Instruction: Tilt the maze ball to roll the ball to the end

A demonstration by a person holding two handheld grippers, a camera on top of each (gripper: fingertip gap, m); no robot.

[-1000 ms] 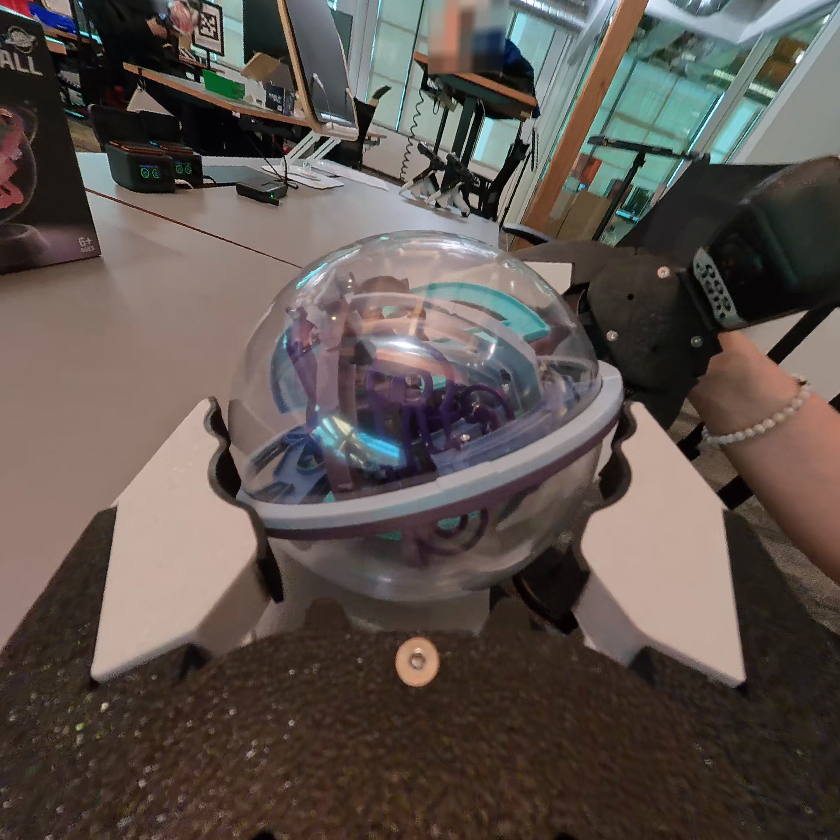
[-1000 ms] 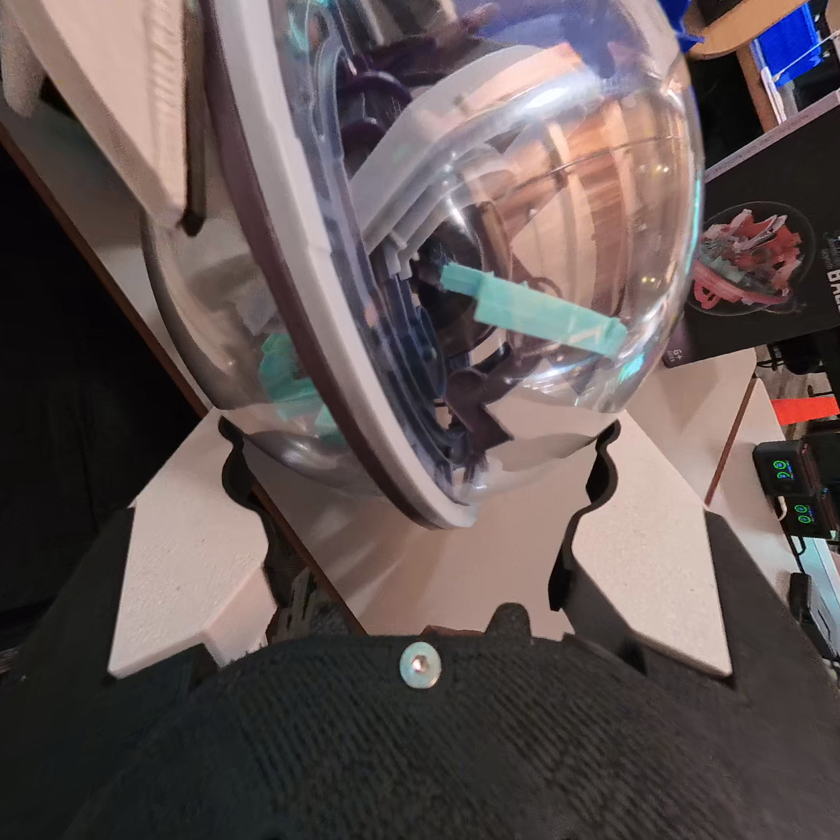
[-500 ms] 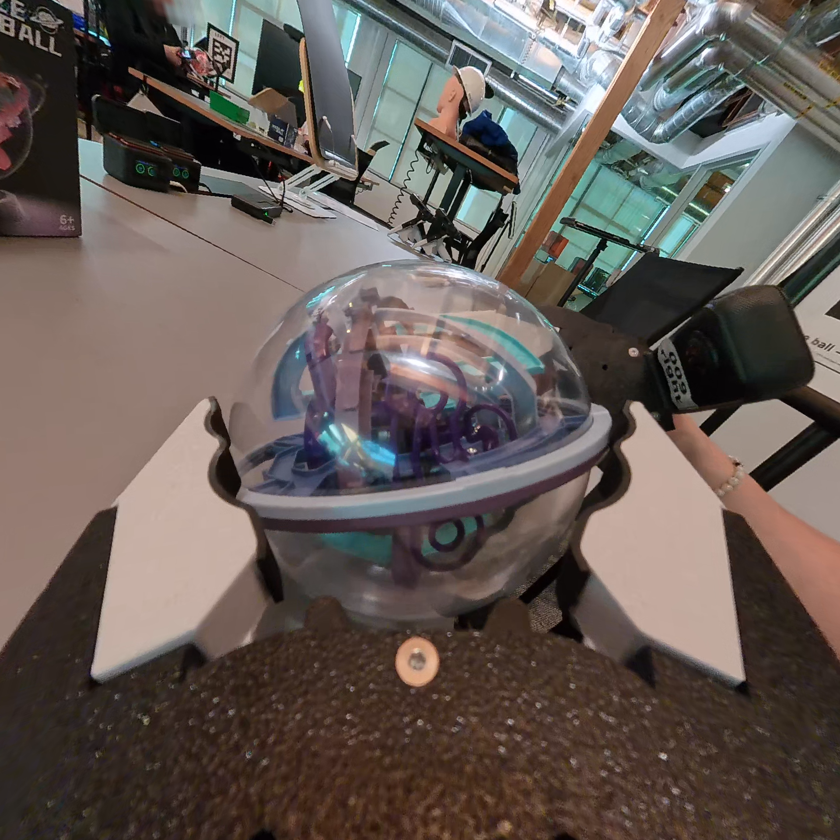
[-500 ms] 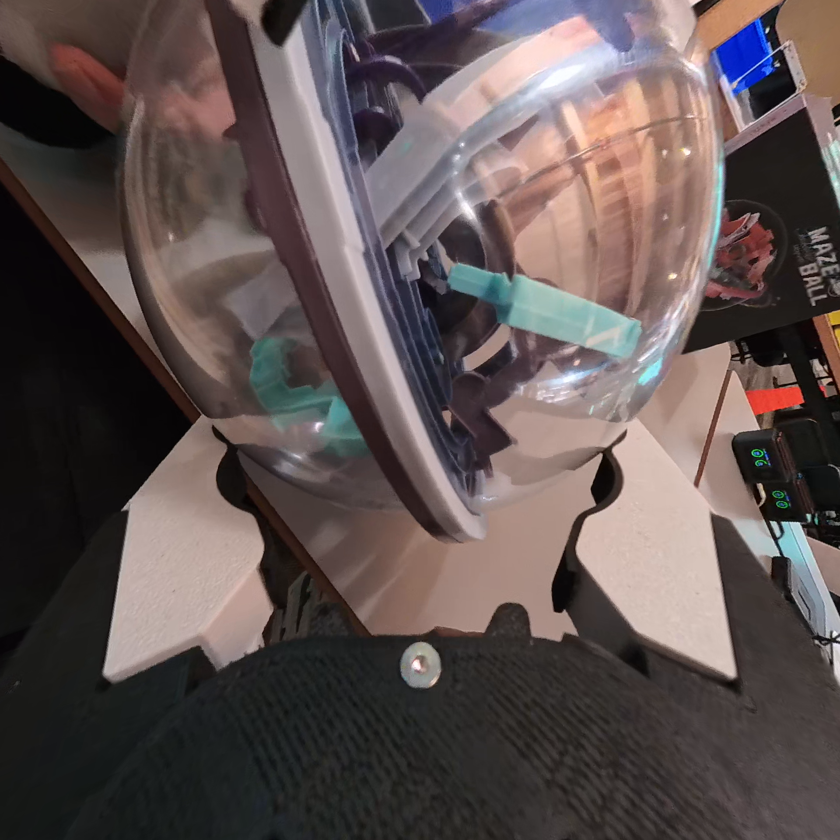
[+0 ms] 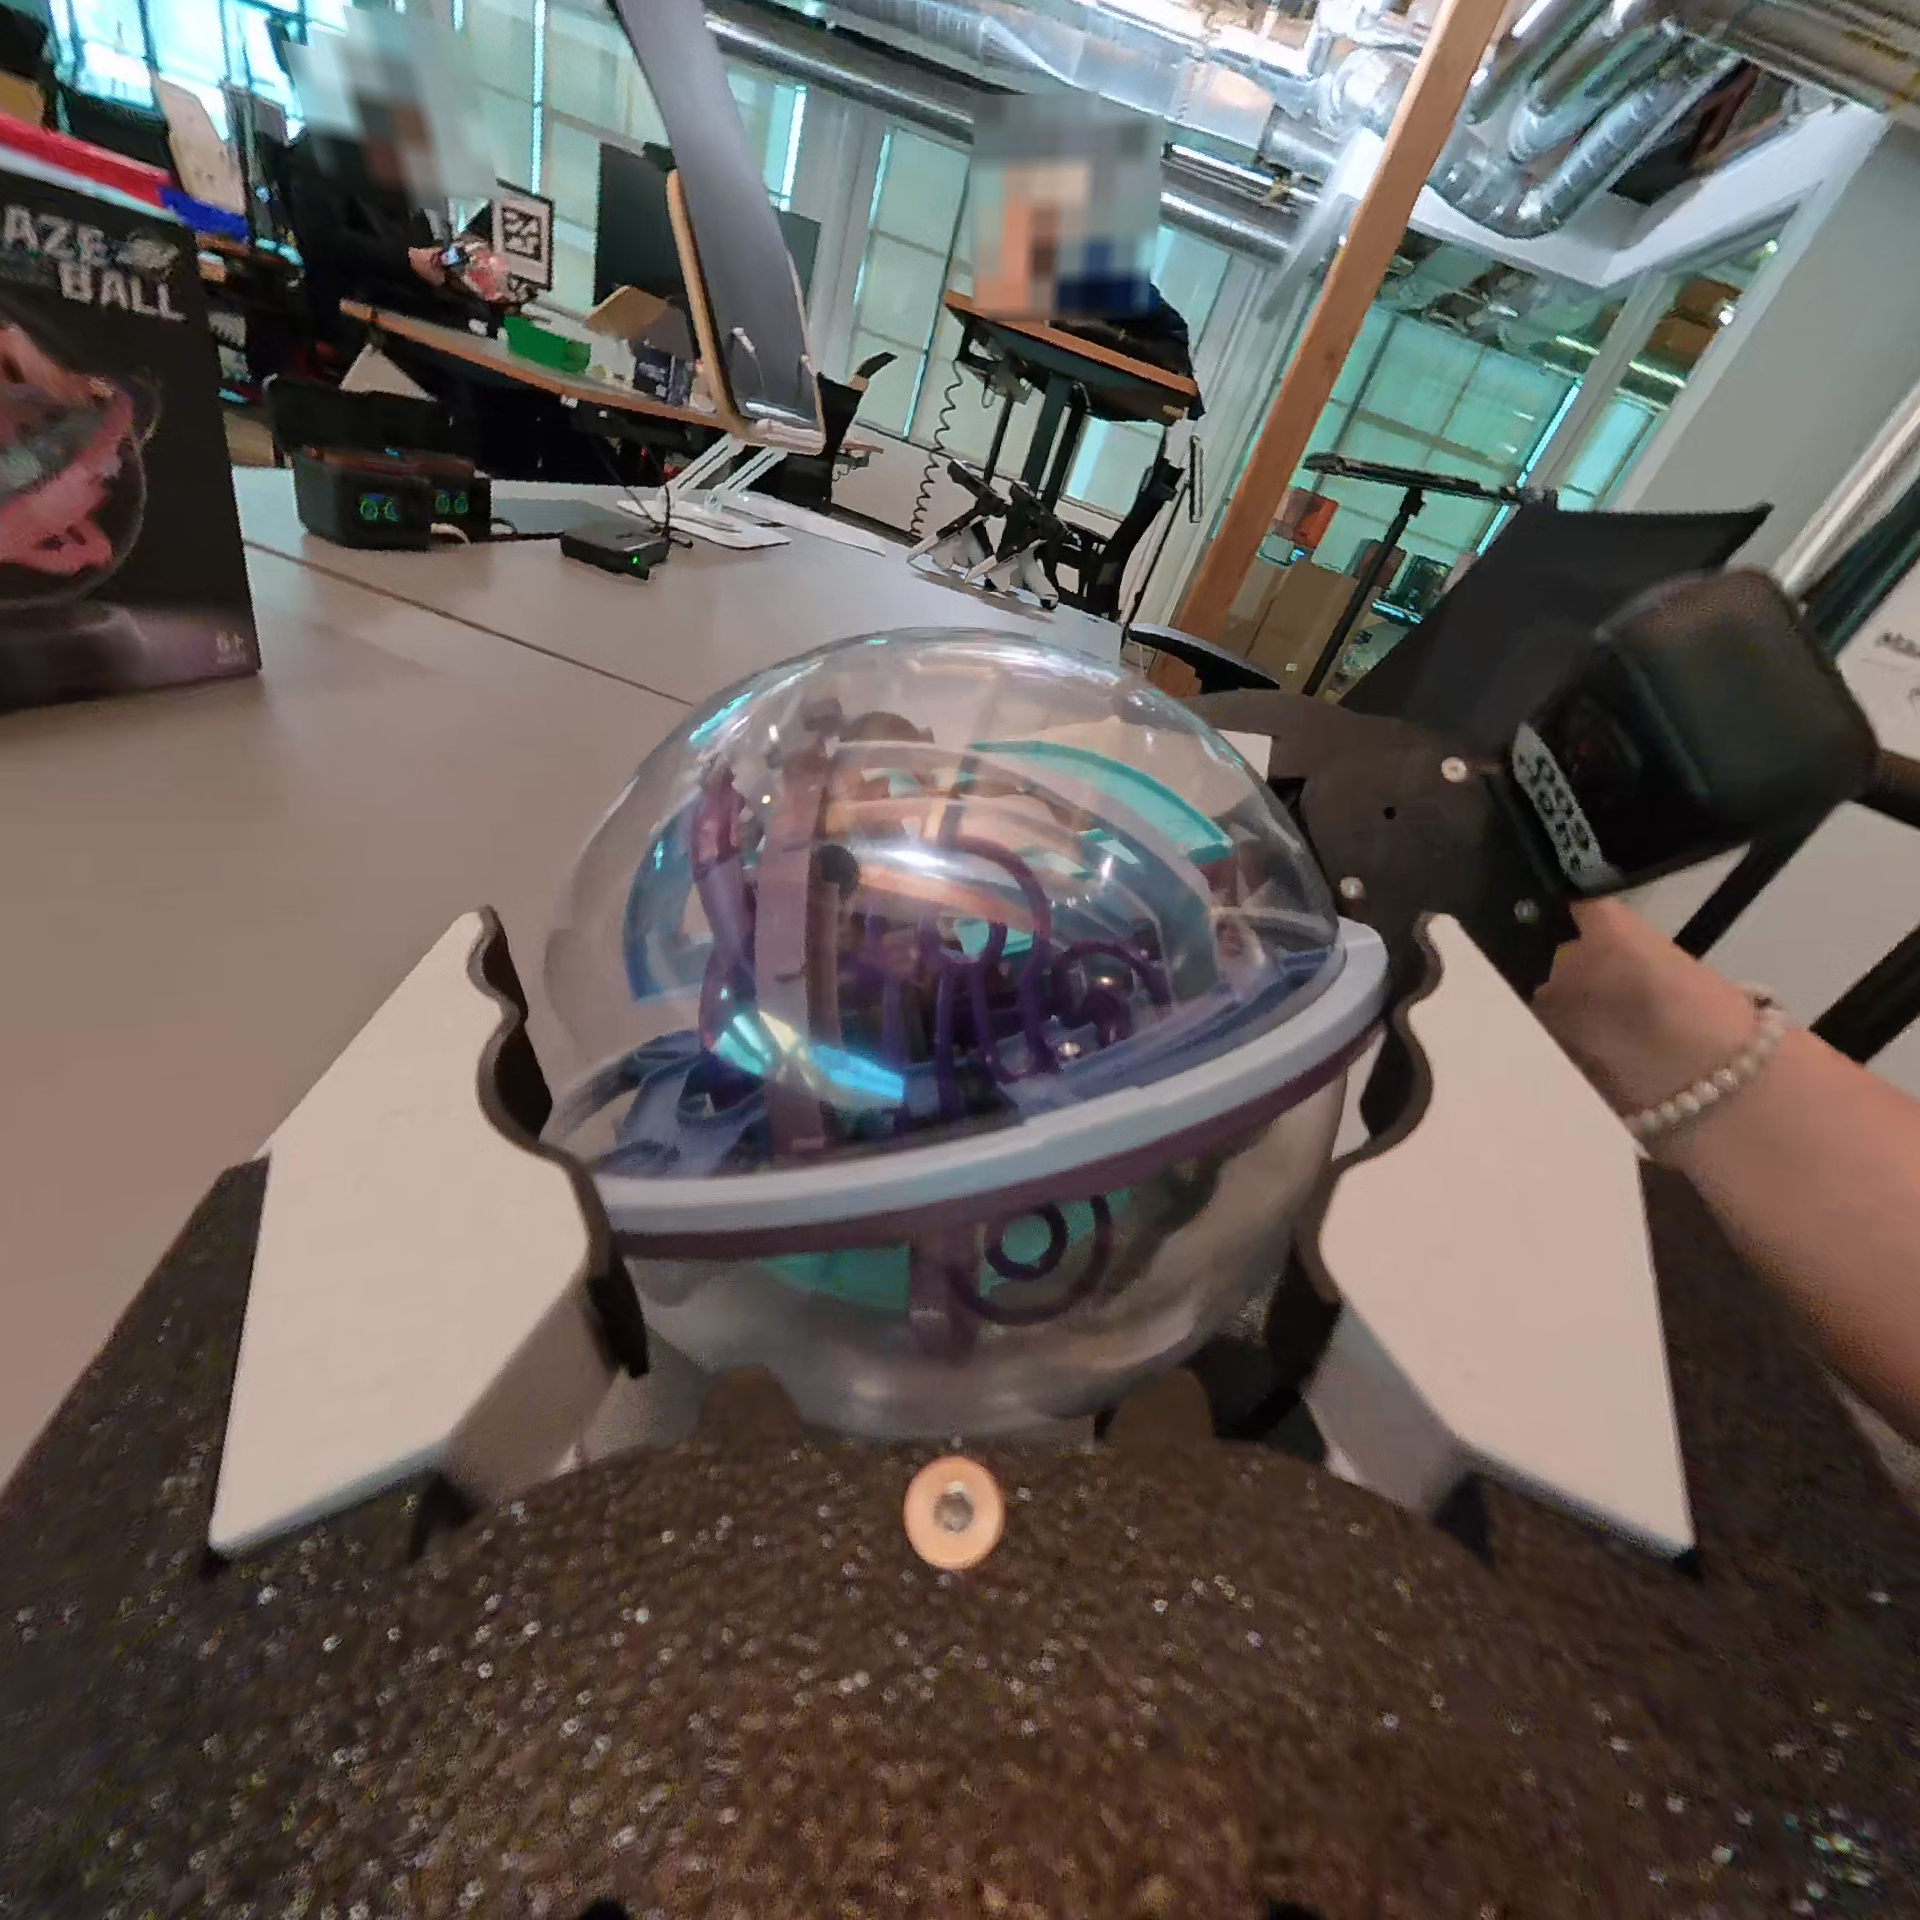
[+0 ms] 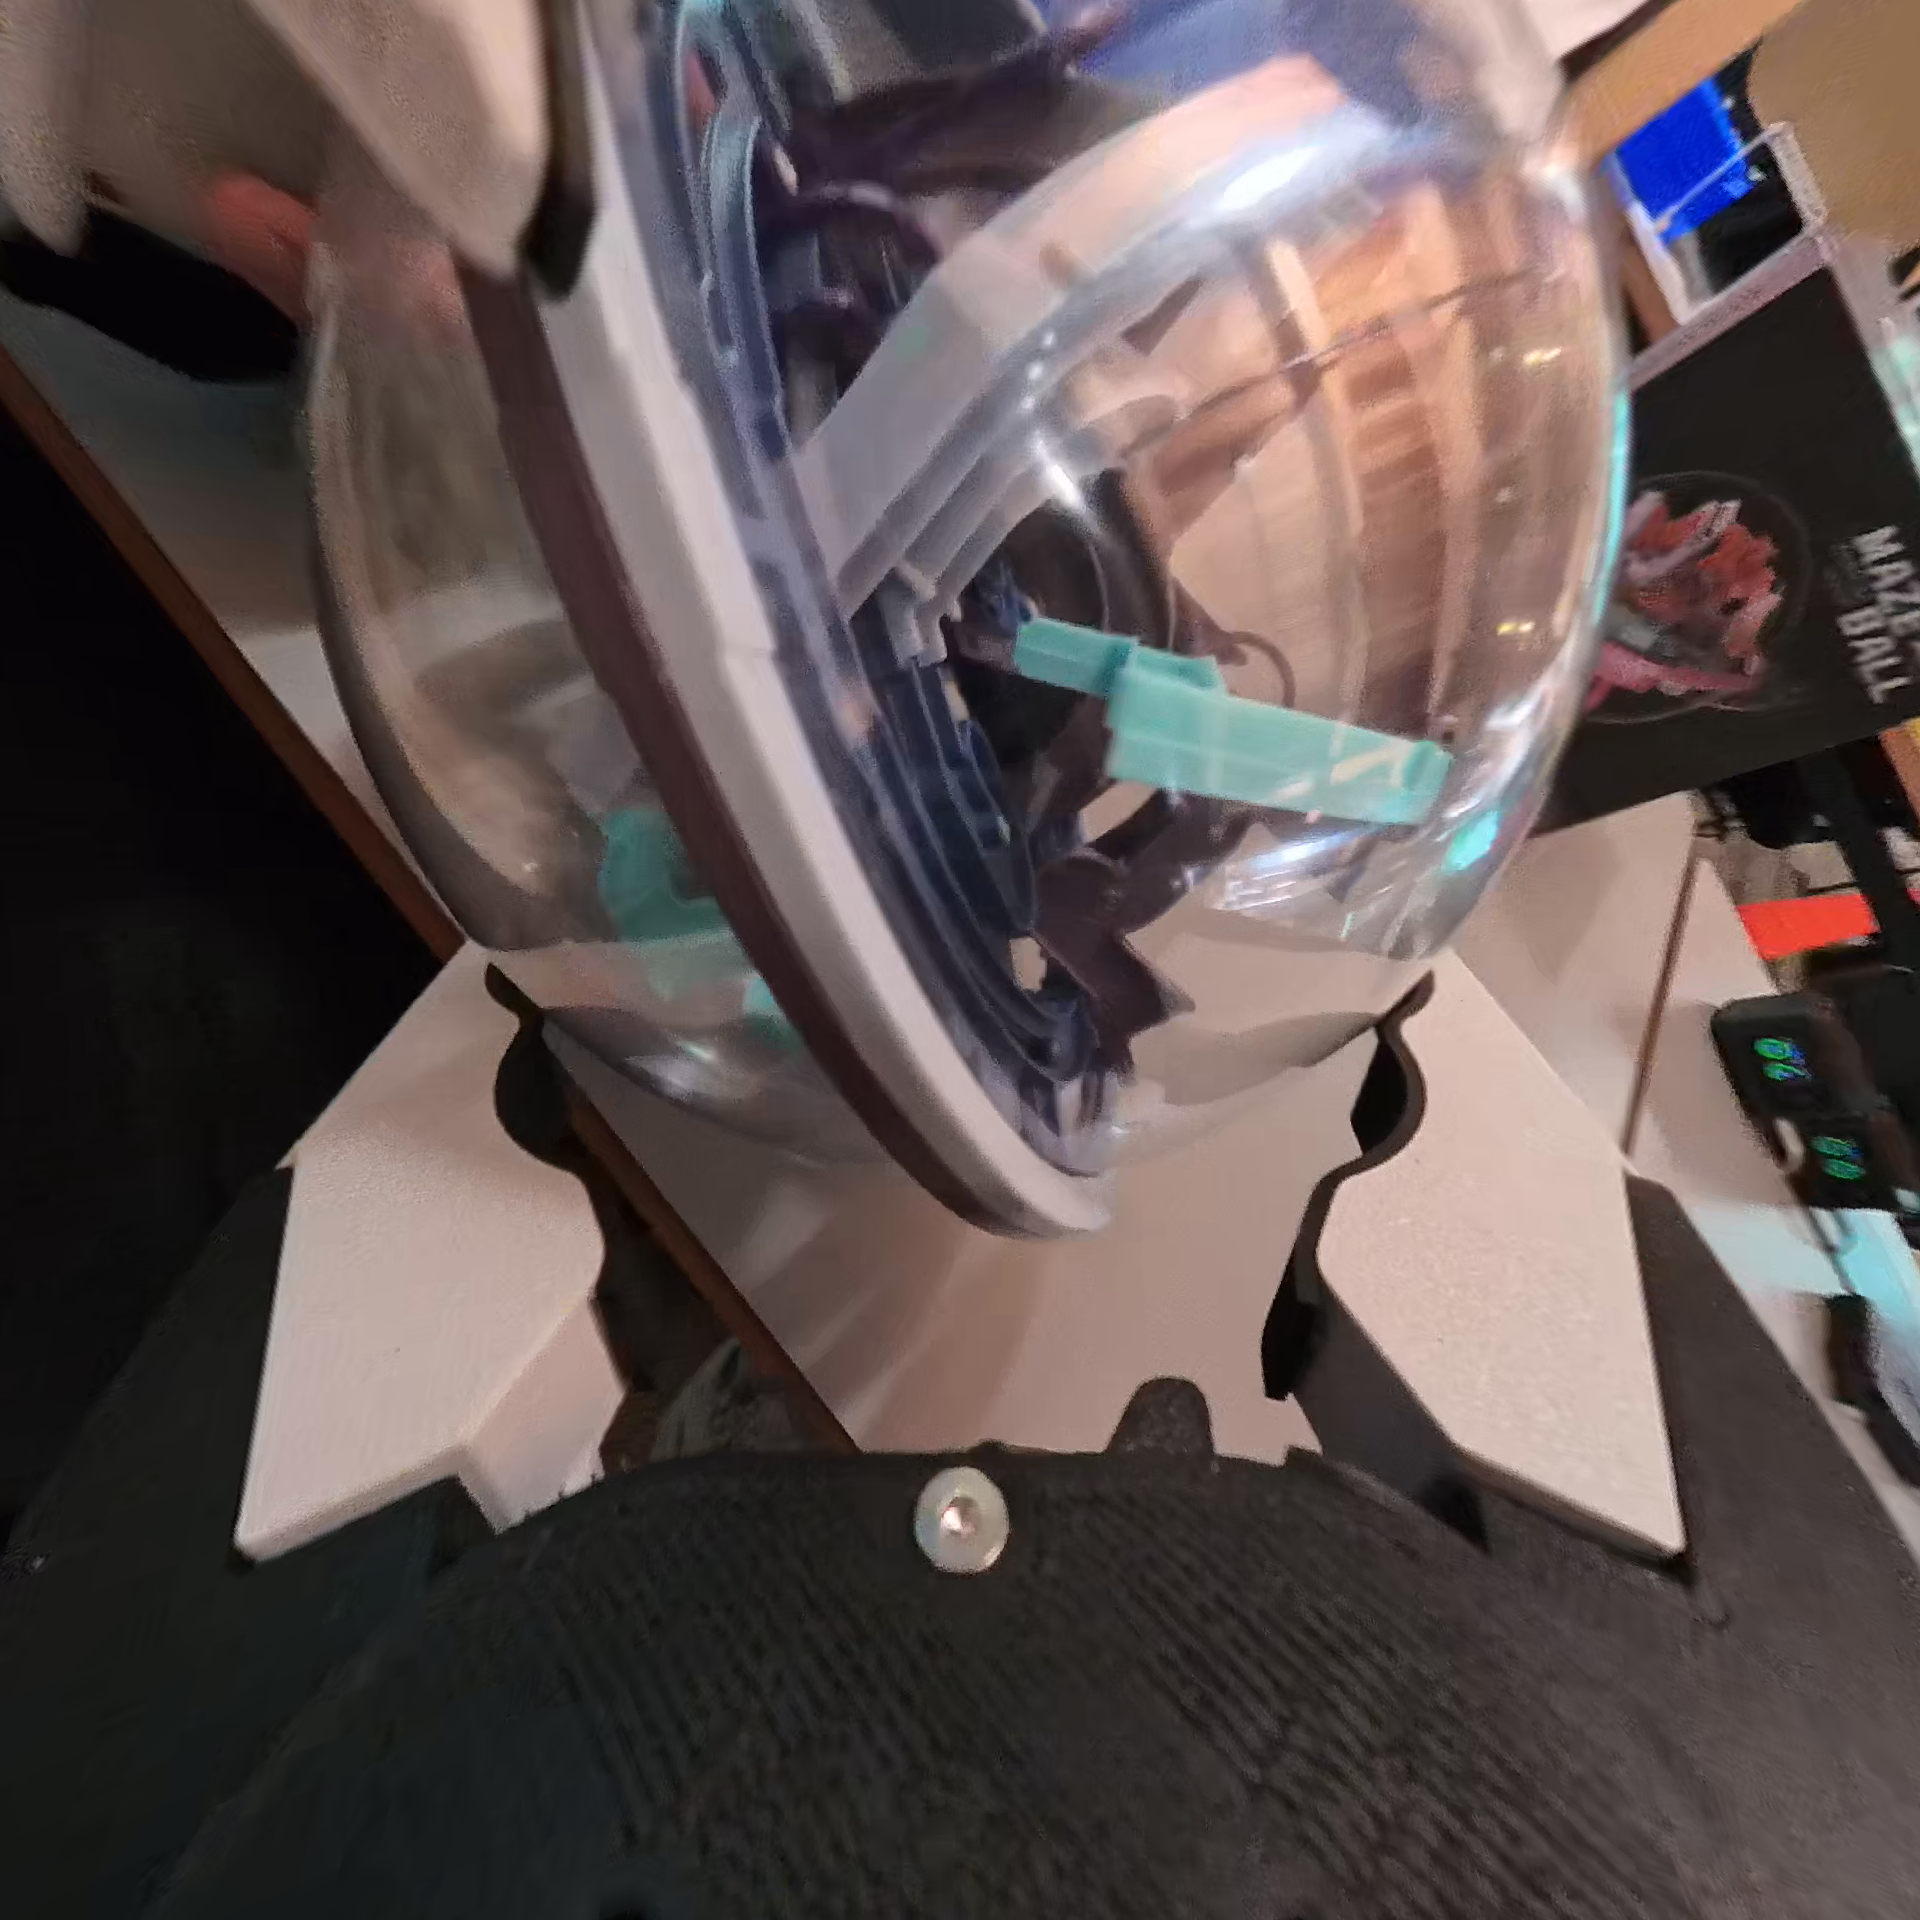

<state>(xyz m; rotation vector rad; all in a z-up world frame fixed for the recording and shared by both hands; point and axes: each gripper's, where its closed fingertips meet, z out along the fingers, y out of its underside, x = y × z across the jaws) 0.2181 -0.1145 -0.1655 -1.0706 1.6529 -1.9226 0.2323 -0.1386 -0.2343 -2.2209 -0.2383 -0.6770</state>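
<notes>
We grip the maze ball point(image 5: 956, 1039) between both grippers' point(image 5: 961, 966) point(image 6: 956, 997) white fingers; a dark box point(image 5: 104, 457) and chargers point(image 5: 384, 504) sit behind on the table point(image 5: 260, 831).

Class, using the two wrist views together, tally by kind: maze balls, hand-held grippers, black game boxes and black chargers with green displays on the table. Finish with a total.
Maze ball: 1
Hand-held grippers: 2
Game box: 1
Chargers: 2
Total: 6

Your left gripper point(image 5: 956, 1039) clamps the clear maze ball point(image 5: 956, 997), pads on its grey equator. At two o'clock, your right gripper point(image 5: 1455, 821); at ten, a dark box point(image 5: 104, 468).
</notes>
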